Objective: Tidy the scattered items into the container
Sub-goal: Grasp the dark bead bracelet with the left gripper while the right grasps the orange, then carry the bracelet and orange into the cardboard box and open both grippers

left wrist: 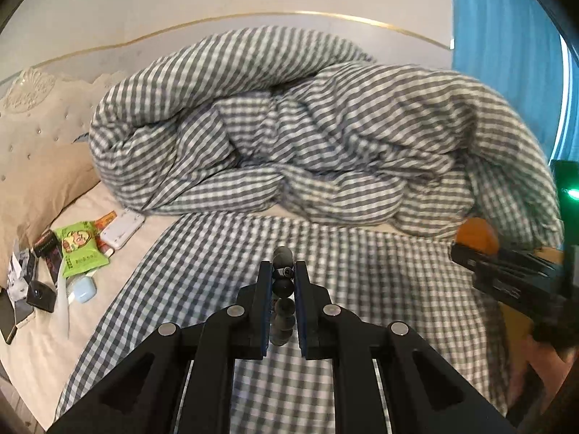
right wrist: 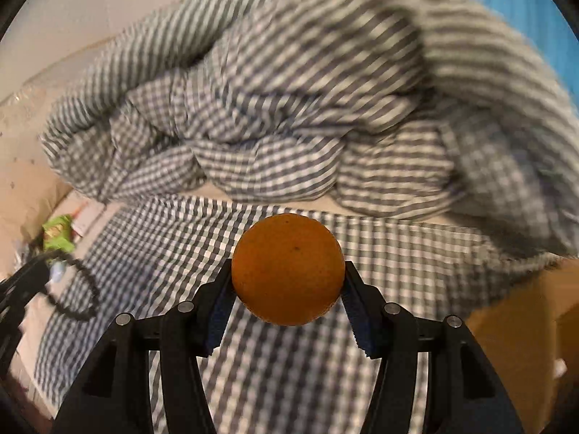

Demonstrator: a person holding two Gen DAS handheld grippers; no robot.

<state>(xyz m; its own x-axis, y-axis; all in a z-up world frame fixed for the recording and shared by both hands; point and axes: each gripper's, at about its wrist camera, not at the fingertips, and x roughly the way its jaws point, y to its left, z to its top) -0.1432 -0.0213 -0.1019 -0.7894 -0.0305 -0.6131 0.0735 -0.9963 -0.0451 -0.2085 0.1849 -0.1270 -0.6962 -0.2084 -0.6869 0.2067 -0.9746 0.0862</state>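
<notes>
My left gripper (left wrist: 283, 266) is shut on a string of dark round beads (left wrist: 283, 285), which stands up between its pads. In the right wrist view the same beads hang as a black loop (right wrist: 77, 289) from the left gripper at the left edge. My right gripper (right wrist: 287, 267) is shut on an orange (right wrist: 287, 269), its blue pads pressing on both sides. In the left wrist view the orange (left wrist: 476, 235) shows at the right, above the checked sheet. A brown cardboard box (right wrist: 524, 318) lies at the lower right, beside the bed.
A bunched grey-checked duvet (left wrist: 289, 126) fills the back of the bed. At the left, beside a beige pillow (left wrist: 32, 166), lie a green snack packet (left wrist: 81, 247), a white case (left wrist: 121, 229), a light-blue case (left wrist: 84, 289) and several small dark items. A blue curtain (left wrist: 506, 18) hangs at the right.
</notes>
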